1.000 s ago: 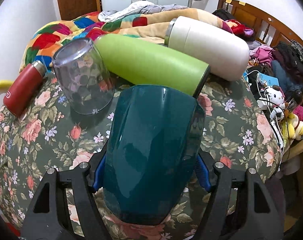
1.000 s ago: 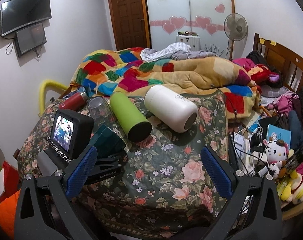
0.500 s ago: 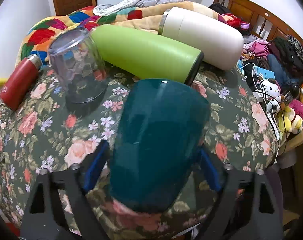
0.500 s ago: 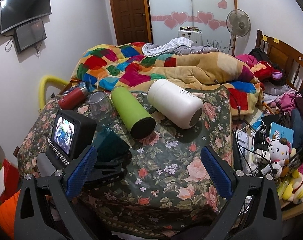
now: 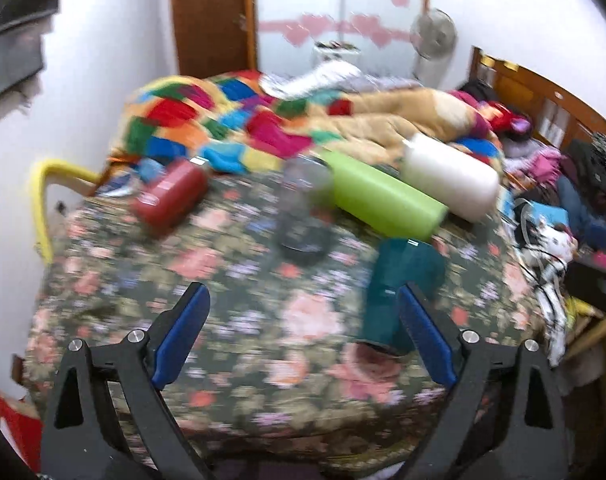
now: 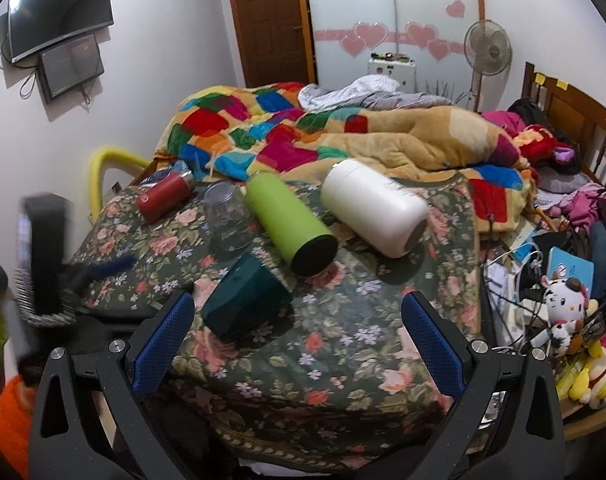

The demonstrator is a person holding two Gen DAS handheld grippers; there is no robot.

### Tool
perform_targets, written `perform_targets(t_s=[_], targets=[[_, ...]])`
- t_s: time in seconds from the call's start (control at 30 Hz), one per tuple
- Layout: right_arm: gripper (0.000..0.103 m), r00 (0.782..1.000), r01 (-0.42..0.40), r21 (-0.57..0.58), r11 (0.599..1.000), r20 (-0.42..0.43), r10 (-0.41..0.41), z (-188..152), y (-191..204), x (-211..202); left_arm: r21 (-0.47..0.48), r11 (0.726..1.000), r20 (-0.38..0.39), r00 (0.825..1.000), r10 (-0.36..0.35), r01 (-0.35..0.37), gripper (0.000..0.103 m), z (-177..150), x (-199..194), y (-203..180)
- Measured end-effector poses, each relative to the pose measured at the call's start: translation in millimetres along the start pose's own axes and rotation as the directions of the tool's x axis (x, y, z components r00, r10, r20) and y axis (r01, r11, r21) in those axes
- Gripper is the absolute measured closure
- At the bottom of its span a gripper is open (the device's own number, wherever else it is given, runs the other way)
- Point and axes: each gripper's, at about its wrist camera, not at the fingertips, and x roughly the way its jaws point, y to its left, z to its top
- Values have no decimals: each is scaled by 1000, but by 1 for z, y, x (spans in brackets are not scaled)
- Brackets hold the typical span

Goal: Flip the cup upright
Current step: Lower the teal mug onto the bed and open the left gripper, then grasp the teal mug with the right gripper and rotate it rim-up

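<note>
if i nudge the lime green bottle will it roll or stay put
The lime green bottle lies on its side and is round, so it would probably roll. The soft floral cover may slow it. The white bottle lying close beside it could block it on that side.

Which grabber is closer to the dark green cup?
Left. The left gripper is open with the teal cup just ahead by its right finger; the right gripper hangs open, farther back.
</note>
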Motion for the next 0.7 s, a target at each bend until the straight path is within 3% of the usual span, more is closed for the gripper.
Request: perform_targets(t_s=[0.17, 0.4, 0.6, 0.7], targets=[[0, 997, -20, 12, 1000, -75, 21, -1, 13, 33, -22, 996, 50, 995, 86, -85, 5, -8, -17, 33], [16, 967, -74, 86, 994, -237, 92, -4, 21, 92, -59, 992, 41, 993, 111, -109, 5, -27, -14, 60], [21, 929, -115, 156, 981, -334, 162, -6, 26, 126, -72, 993, 43, 994, 98, -94, 5, -35, -9, 65], [21, 928, -96, 143, 985, -346, 141, -4, 29, 133, -64, 993, 51, 993, 102, -99, 5, -35, -8, 65]])
